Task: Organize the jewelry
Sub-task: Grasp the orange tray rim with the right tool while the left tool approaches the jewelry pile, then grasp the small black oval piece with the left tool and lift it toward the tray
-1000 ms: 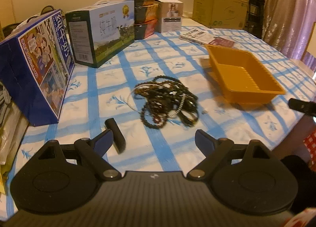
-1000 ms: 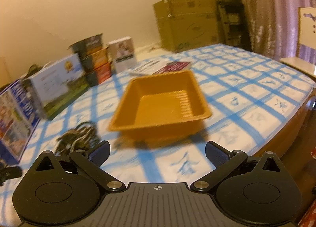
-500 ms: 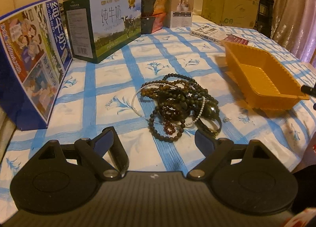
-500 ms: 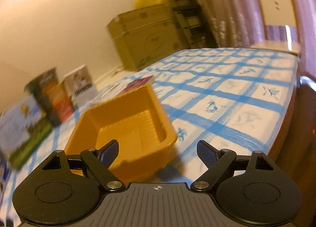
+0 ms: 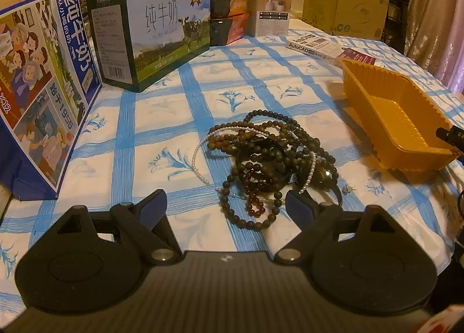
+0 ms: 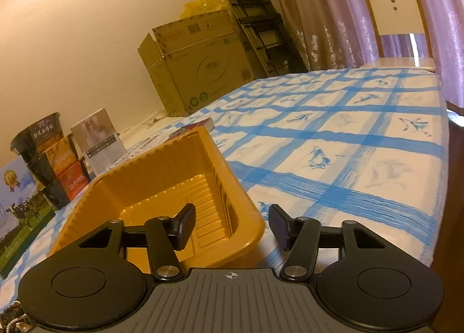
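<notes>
- At the far left of the left wrist view stands a blue carton (image 5: pixel 43 95) with cartoon figures, upright on the bench (image 5: pixel 162 127), which wears a white cloth with a blue grid and flower prints.
- Just right of it, further back, a milk box (image 5: pixel 153 34) with a cow picture stands upright; behind that, stacked dark bowls (image 5: pixel 226 2) and a small white box (image 5: pixel 272 14).
- The left gripper (image 5: pixel 224 205) hovers low over the cloth, its jaws set wide with nothing between the pads.
- The jewelry pile (image 5: pixel 269 159) lies on the bench straight ahead of those jaws: dark bead strands tangled with a thin pearl-like string, the nearest loop of beads reaching in between the two fingertips without touching either.
- Right of the pile, apart from it, sits the orange tray (image 5: pixel 391 118), with nothing visible inside; a book (image 5: pixel 316 44) lies behind it.
- In the right wrist view the right gripper (image 6: pixel 232 225) straddles the tray's near right corner: the left finger sits inside the tray, the right finger outside over the cloth.
- Its jaws have just been closing and stand about half open, the tray wall between them; the pads do not yet press on it.
- Cardboard boxes (image 6: pixel 200 63), a curtain (image 6: pixel 333 8) and a white chair (image 6: pixel 397 14) stand beyond.
</notes>
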{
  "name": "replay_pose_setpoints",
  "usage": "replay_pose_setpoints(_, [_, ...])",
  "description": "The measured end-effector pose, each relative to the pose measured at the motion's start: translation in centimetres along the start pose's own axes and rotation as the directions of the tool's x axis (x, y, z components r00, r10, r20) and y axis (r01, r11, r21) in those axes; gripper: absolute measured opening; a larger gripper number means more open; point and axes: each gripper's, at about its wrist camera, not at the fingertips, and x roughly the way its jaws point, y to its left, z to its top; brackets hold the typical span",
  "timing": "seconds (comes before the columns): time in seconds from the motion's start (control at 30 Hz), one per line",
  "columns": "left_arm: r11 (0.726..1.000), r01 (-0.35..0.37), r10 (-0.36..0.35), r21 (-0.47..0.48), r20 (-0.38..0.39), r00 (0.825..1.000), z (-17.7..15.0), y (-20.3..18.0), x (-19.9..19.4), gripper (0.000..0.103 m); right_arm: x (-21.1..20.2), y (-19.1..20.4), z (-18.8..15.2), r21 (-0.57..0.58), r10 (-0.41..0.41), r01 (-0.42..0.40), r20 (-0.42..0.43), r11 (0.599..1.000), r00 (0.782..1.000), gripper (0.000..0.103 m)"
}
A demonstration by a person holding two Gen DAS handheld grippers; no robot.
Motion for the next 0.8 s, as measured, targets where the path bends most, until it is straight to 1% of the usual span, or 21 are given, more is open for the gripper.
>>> replay_pose_setpoints(0.07, [1.000,-0.002,0.002,0.001,-0.006,1.000,0.0,0.0,0.2,0.088,0.5,0.0,-0.1,-0.003,0.006,-0.006,0.001,1.000,1.000,0.048])
replay_pose_setpoints(0.1, [1.000,-0.003,0.003,0.002,-0.008,1.000,0.0,0.0,0.3,0.087,0.6,0.0,-0.1,-0.006,0.007,-0.007,0.005,1.000,1.000,0.043])
replay_pose_setpoints(0.13, [1.000,-0.003,0.003,0.002,-0.011,1.000,-0.1,0.1,0.4,0.086,0.6,0.1,-0.1,-0.009,0.008,-0.008,0.008,1.000,1.000,0.036])
replay_pose_setpoints(0.17, [1.000,-0.002,0.002,0.001,-0.013,1.000,-0.1,0.1,0.4,0.086,0.8,0.1,0.0,-0.014,0.011,-0.011,0.006,1.000,1.000,0.032])
replay_pose_setpoints(0.23, [1.000,-0.002,0.002,-0.001,-0.016,1.000,-0.2,0.1,0.4,0.085,0.8,0.1,0.1,-0.018,0.019,-0.019,0.009,1.000,1.000,0.020])
replay_pose_setpoints(0.27, [1.000,-0.003,0.003,-0.002,-0.016,1.000,-0.3,0.2,0.4,0.085,0.8,0.0,0.2,-0.021,0.019,-0.019,0.010,1.000,1.000,0.016])
replay_pose_setpoints(0.3, [1.000,-0.003,0.003,-0.003,-0.015,1.000,-0.3,0.2,0.4,0.085,0.7,0.0,0.3,-0.026,0.021,-0.020,0.011,0.999,1.000,0.010])
replay_pose_setpoints(0.33, [1.000,-0.003,0.003,-0.004,-0.015,1.000,-0.4,0.3,0.3,0.085,0.6,-0.1,0.4,-0.034,0.033,-0.033,0.006,0.999,0.999,0.009])
replay_pose_setpoints(0.5, [1.000,-0.009,0.009,-0.005,-0.011,1.000,-0.7,0.6,-0.2,0.083,-0.5,0.5,1.0,-0.097,0.047,-0.048,-0.006,0.994,0.999,0.004])
replay_pose_setpoints(0.6, [1.000,-0.019,0.019,-0.012,-0.008,1.000,-1.0,1.1,-0.6,0.080,-1.9,0.9,1.3,-0.133,0.051,-0.051,-0.008,0.990,0.999,0.004])
replay_pose_setpoints(0.67, [1.000,-0.022,0.022,-0.020,-0.008,1.000,-1.2,1.7,-0.7,0.079,-2.9,0.8,1.5,-0.143,0.070,-0.071,-0.014,0.987,0.997,0.004])
replay_pose_setpoints(0.77, [0.999,-0.023,0.023,-0.035,-0.015,1.000,-1.5,2.4,-0.8,0.072,-4.1,0.6,1.7,-0.145,0.080,-0.083,-0.031,0.986,0.996,0.005])
replay_pose_setpoints(0.8, [0.999,-0.022,0.021,-0.042,-0.020,1.000,-1.6,2.7,-0.7,0.068,-4.4,0.6,1.7,-0.148,0.081,-0.085,-0.035,0.985,0.996,0.005])
